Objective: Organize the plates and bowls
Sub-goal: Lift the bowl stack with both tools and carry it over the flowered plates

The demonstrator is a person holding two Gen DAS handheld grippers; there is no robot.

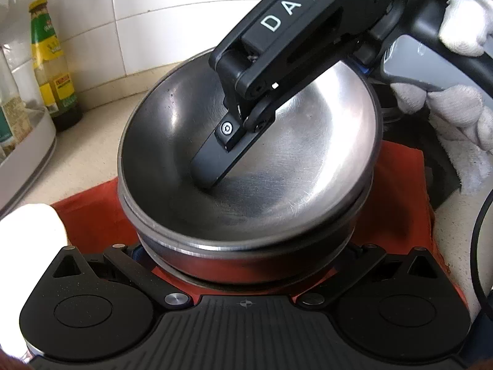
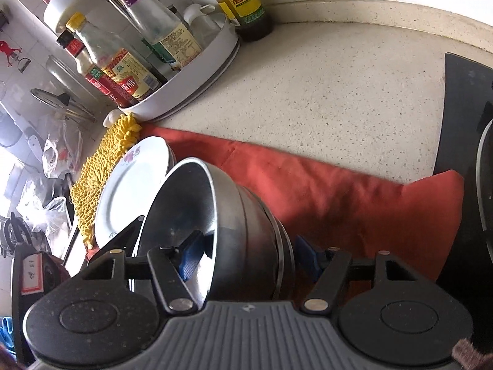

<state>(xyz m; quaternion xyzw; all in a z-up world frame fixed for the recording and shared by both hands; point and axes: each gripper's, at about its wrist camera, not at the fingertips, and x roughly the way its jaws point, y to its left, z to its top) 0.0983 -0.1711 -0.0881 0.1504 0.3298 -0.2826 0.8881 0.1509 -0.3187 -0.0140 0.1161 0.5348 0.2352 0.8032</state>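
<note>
Our right gripper [image 2: 246,256] straddles the wall of the top steel bowl [image 1: 246,141], one finger [image 1: 212,166] inside and one outside, though we cannot tell whether they pinch. The bowl sits tilted in the bowl stack [image 2: 265,231] on the red cloth [image 2: 354,197]. Our left gripper [image 1: 246,265], spread wide, holds nothing; the stack lies just ahead, between its fingers.

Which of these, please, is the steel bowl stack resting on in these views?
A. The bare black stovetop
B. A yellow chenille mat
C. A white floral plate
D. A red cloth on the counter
D: the stack of steel bowls sits on the red cloth spread over the speckled counter, with red showing around its base in both views.
</note>
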